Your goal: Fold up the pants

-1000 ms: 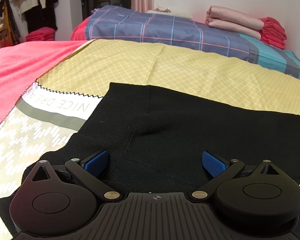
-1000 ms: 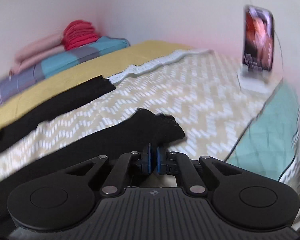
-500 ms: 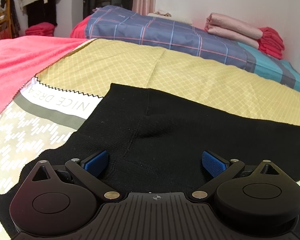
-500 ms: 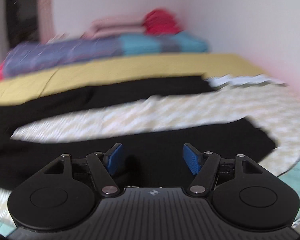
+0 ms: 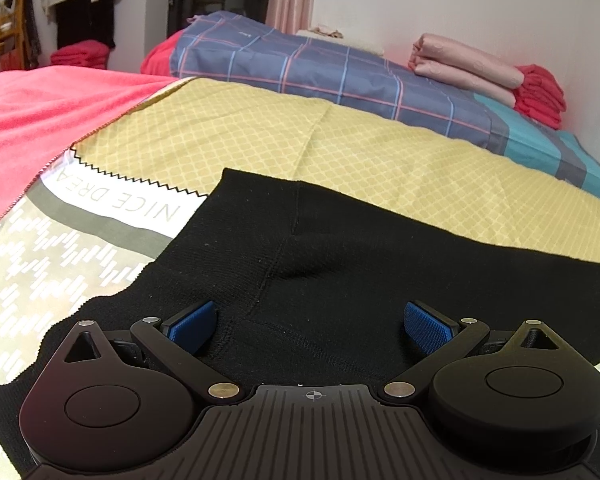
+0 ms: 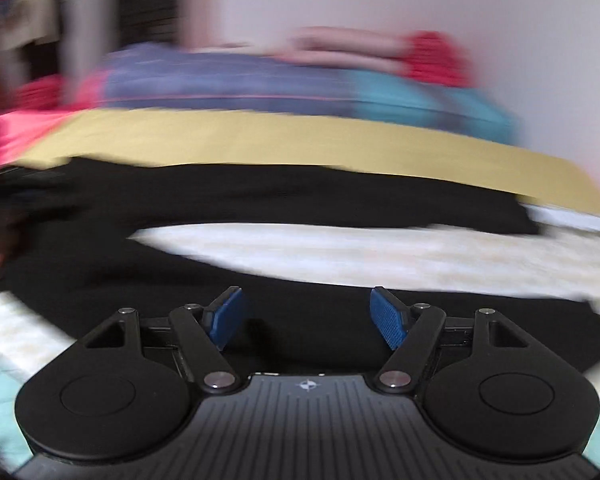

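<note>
Left to right. Red blanket [image 5: 40, 120] covers the bed's far-left side, its zipped edge running diagonally. Beside it, patterned sheet [image 5: 52, 264] with a zigzag border; bare cloth here, open room. Black pants [image 5: 340, 272] lie flat across the bed, waist edge toward the left, straight upper edge against the yellow quilt [image 5: 300, 148]. Left gripper [image 5: 312, 326] hangs over the waist area, jaws wide apart, nothing between the pads.

Right wrist view is blurred. Two pant legs [image 6: 260, 196] spread apart, a pale wedge of sheet between them. Right gripper [image 6: 306, 318] sits over the near leg, jaws opening, pads clear of the fabric. Folded bedding [image 5: 340, 72] lines the far wall.
</note>
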Motion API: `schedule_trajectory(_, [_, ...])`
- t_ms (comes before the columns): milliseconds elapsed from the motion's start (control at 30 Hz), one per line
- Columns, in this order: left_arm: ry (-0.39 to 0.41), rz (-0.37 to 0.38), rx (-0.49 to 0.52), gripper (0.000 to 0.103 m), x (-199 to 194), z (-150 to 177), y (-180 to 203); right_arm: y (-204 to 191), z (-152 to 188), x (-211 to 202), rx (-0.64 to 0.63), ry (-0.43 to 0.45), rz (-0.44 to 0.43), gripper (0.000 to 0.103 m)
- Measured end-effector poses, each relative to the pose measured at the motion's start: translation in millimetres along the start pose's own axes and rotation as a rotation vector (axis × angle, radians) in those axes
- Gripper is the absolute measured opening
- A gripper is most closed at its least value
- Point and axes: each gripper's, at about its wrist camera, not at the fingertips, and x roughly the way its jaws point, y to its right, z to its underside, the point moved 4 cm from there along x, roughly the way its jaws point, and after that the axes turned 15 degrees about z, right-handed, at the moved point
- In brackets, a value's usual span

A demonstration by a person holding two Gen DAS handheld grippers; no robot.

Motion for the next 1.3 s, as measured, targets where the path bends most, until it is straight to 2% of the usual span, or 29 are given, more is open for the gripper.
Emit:
schedule_trajectory(67, [0.015,0.014,-0.012,0.103,-3.0,-0.3,-1.8,-45.5,-3.6,6.9,-0.068,-0.009,-0.131,0.07])
schedule_trajectory(167, [0.033,0.028,-0.032,0.103,-6.7,-0.5,-4.4,-105.0,-8.1,17.5,-0.173,-0.01,-0.246,0.061])
schedule_trajectory(300, [0.04,0.039,-0.04,0.103,-7.8,-1.0,-4.9,-159.1,-10.7,31.4,-0.275,-0.01,-0.302,0.058])
schedule_trajectory(333, [0.042,0.039,-0.039,0.103,-8.3,-0.9,-4.9,-167.5,-8.5,36.6,-0.286,-0.016,-0.3,0.054])
schedule_trajectory(367, [0.045,0.038,-0.037,0.103,-8.7,-1.0,-4.5,-170.9,-7.1,38.9,-0.279,-0.028,-0.297,0.049])
schedule_trajectory(400, [0.048,0.036,-0.036,0.103,-9.4,-1.0,-4.5,-171.7,-7.4,35.0,-0.282,-0.034,-0.32,0.028])
schedule_trajectory(433, [0.053,0.033,-0.034,0.103,-10.6,-1.0,-4.3,-171.7,-6.5,26.2,-0.312,-0.037,-0.342,0.013])
schedule_trajectory(467, [0.061,0.032,-0.031,0.103,-11.9,-1.2,-3.8,-171.7,-4.5,17.2,-0.338,-0.054,-0.369,0.012])
schedule_trajectory(533, [0.076,0.036,-0.025,0.103,-14.2,-2.1,-2.9,-164.1,-1.6,4.7,-0.363,-0.09,-0.439,0.012])
schedule_trajectory(600, [0.084,0.035,-0.015,0.103,-14.9,-2.6,-1.1,-156.1,-6.3,2.8,-0.382,-0.11,-0.461,0.013])
schedule_trajectory(667, [0.081,0.03,-0.001,0.103,-14.5,-2.4,0.3,-154.5,-14.6,3.9,-0.381,-0.101,-0.434,0.014])
schedule_trajectory(700, [0.079,0.025,0.004,0.103,-14.0,-2.3,1.0,-155.2,-17.9,4.1,-0.36,-0.07,-0.418,0.016])
schedule_trajectory(767, [0.076,0.017,0.007,0.103,-13.1,-2.2,1.1,-156.7,-27.4,4.3,-0.309,-0.021,-0.404,0.032])
schedule_trajectory(800, [0.075,0.015,0.004,0.103,-13.0,-2.1,0.4,-161.4,-29.9,6.1,-0.291,-0.005,-0.397,0.044])
schedule_trajectory(833, [0.072,0.013,0.001,0.103,-12.4,-2.1,-0.6,-167.0,-30.1,8.6,-0.289,0.005,-0.4,0.047])
schedule_trajectory(867, [0.07,0.011,-0.003,0.103,-12.0,-2.0,-1.3,-173.1,-27.4,11.0,-0.299,0.006,-0.41,0.047])
schedule_trajectory(967, [0.066,0.009,-0.012,0.103,-11.5,-1.9,-3.3,-187.6,-9.9,18.8,-0.355,-0.092,-0.435,0.046])
schedule_trajectory(1000, [0.064,0.008,-0.014,0.103,-11.2,-1.7,-3.7,-189.0,-6.0,11.3,-0.392,-0.051,-0.425,0.045])
schedule_trajectory(1067, [0.063,0.006,-0.014,0.103,-10.6,-1.9,-3.9,-188.0,-4.8,-1.8,-0.456,-0.026,-0.44,0.045])
schedule_trajectory(1133, [0.059,0.001,-0.01,0.103,-10.1,-1.8,-3.6,-182.1,-10.5,-7.3,-0.431,-0.02,-0.442,0.048])
schedule_trajectory(1233, [0.056,-0.009,-0.003,0.103,-9.4,-1.6,-2.1,-183.9,-15.9,-11.4,-0.393,0.043,-0.404,0.052])
schedule_trajectory(1300, [0.056,-0.015,-0.003,0.103,-9.4,-1.2,-2.3,-189.5,-18.8,-11.0,-0.374,0.068,-0.414,0.052])
